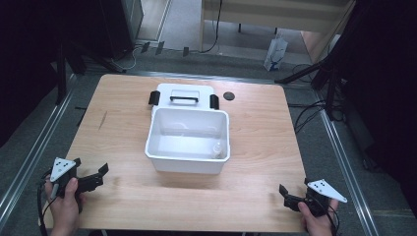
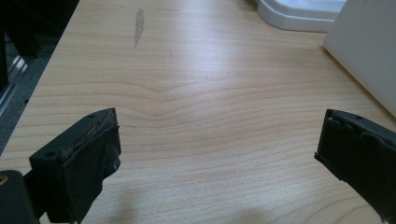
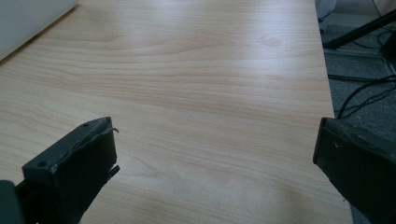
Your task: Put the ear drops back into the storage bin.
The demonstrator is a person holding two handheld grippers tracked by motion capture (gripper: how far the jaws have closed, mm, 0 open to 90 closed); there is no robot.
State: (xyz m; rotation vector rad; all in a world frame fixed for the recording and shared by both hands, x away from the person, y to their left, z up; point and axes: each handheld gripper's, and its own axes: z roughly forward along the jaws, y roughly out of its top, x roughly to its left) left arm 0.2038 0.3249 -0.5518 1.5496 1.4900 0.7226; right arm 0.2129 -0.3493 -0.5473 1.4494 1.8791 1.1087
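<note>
A white plastic bin point(image 1: 188, 140) stands open at the middle of the wooden table point(image 1: 255, 147). A small clear bottle point(image 1: 217, 149) lies inside it near the front right corner. The bin's white lid point(image 1: 184, 96), with a black handle and two black latches, lies flat just behind it. My left gripper point(image 1: 91, 167) rests near the table's front left corner, open and empty, held by a hand. My right gripper point(image 1: 286, 197) sits near the front right corner, also open and empty. In the left gripper view the jaws point(image 2: 217, 154) stand wide apart over bare wood, with the bin wall point(image 2: 369, 46) at the right.
A small black disc point(image 1: 228, 96) lies on the table right of the lid. A grey scuff mark point(image 2: 138, 27) marks the wood at the left. Cables and tripod legs point(image 1: 314, 73) lie on the floor beyond the table's right edge. The bin's corner point(image 3: 28, 14) edges the right gripper view.
</note>
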